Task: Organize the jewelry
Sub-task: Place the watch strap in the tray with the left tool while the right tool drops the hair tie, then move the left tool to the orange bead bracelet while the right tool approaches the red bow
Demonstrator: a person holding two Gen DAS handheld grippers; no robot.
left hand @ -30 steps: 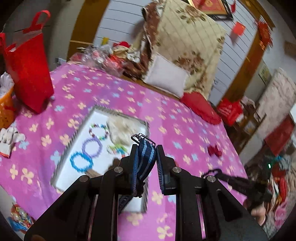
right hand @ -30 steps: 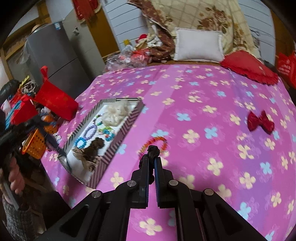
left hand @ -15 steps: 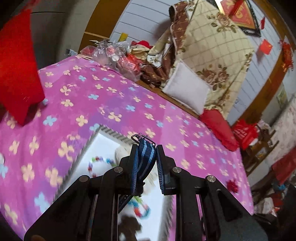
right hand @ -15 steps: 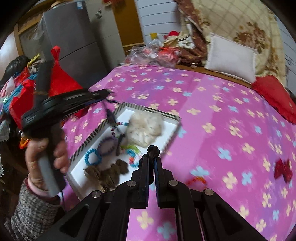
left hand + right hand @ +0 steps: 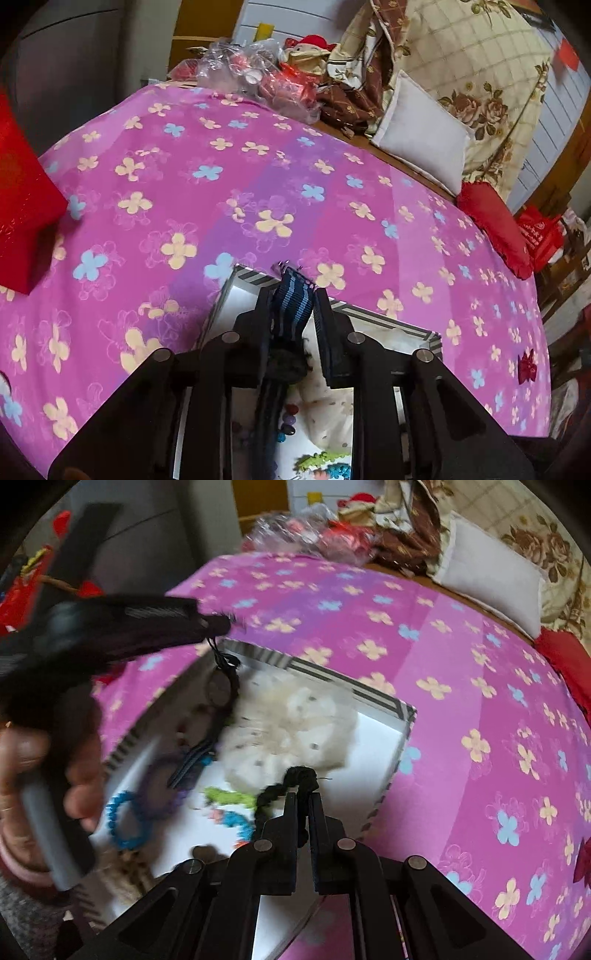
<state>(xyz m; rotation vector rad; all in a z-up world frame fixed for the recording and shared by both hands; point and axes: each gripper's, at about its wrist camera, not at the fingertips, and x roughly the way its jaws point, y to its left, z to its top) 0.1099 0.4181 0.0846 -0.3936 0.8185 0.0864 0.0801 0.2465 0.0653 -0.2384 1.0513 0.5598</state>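
Both grippers now hang over the tray [image 5: 402,716] on the pink floral bedspread [image 5: 258,184], fingers clamping strap [image 5: 291,306] and cord [image 5: 295,779].

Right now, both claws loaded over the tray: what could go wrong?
1. The striped strap hangs long from the left claw; its loose end trails over the purple bracelet and could drag it.
2. The right claw pinches the black cord only at its tips, so it may slip.
3. Both claws crowd the tray, so they could collide.

Bracelets [image 5: 127,825] apparently in tray [image 5: 404,716]
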